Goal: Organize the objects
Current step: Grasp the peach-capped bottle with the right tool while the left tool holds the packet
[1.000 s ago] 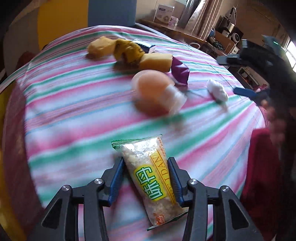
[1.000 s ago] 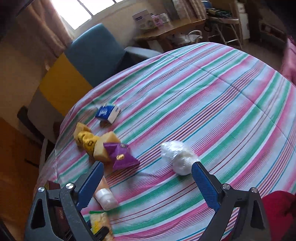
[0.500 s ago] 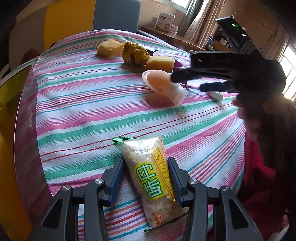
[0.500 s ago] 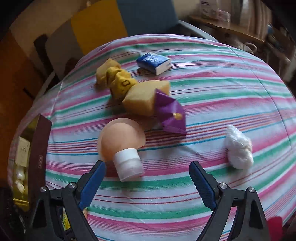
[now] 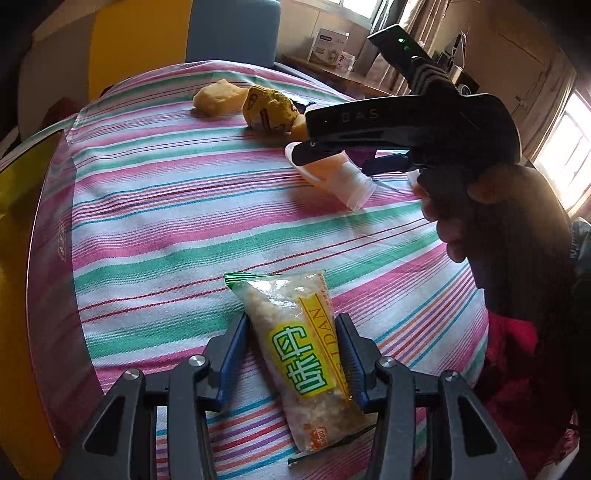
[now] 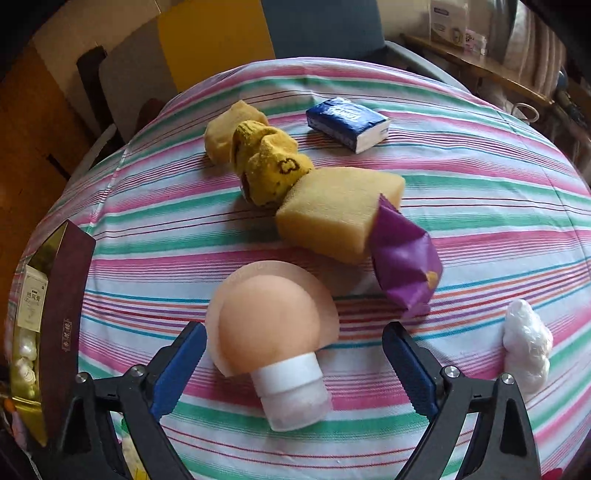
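Note:
My left gripper (image 5: 291, 332) is shut on a clear snack packet (image 5: 295, 339) with a yellow and green label, held over the striped tablecloth (image 5: 166, 221). My right gripper (image 6: 291, 343) is open, its jaws on either side of a peach squeeze bottle (image 6: 269, 332) with a white cap that lies on the cloth. The bottle also shows in the left wrist view (image 5: 336, 175), partly hidden by the right gripper (image 5: 332, 155). Behind it lie a yellow sponge (image 6: 340, 210), a purple wrapper (image 6: 402, 266), a yellow sock (image 6: 269, 166) and a blue tissue pack (image 6: 347, 123).
A white plastic bundle (image 6: 526, 343) lies at the right. A dark box (image 6: 62, 314) with packets inside stands at the table's left edge. A blue and yellow chair (image 6: 321, 29) stands behind the table. A second sponge (image 5: 218, 98) lies far back.
My right gripper has swung left and come down over the peach bottle, which now sits between its open jaws. My left gripper keeps hold of the snack packet.

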